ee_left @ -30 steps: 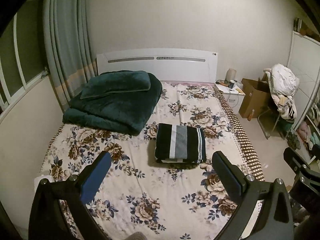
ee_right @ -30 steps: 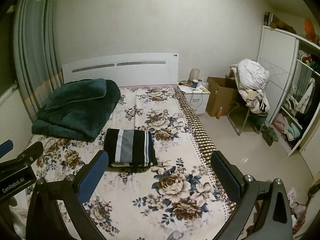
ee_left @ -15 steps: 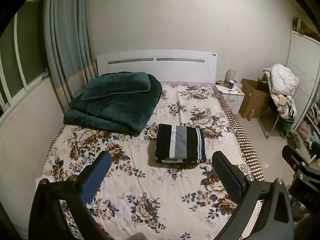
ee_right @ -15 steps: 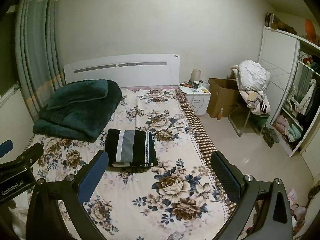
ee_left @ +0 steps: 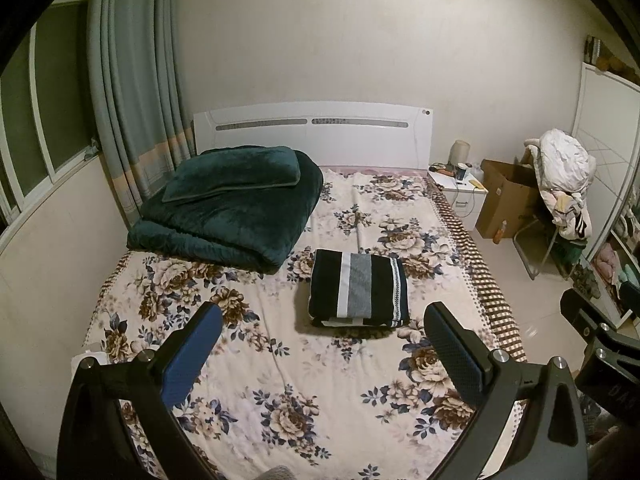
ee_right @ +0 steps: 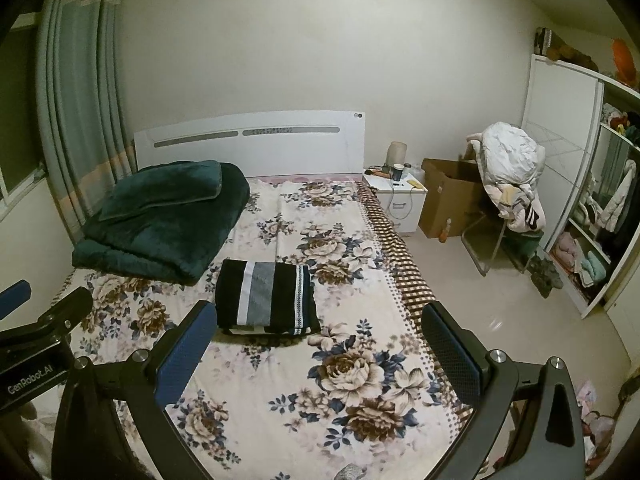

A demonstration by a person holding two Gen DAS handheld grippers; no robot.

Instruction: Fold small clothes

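The bed (ee_left: 320, 380) with its floral sheet fills the middle of both views. A dark green quilt (ee_left: 232, 212) lies folded at its upper left. The folded striped garment (ee_left: 358, 289) rests flat at mid-frame, just right of the quilt's near corner. Only the right wrist view shows the open wardrobe (ee_right: 592, 216) at the right edge, its shelves too dim to itemise. The left gripper (ee_left: 322, 334) and right gripper (ee_right: 318, 334) both hang wide apart, empty, above the sheet.
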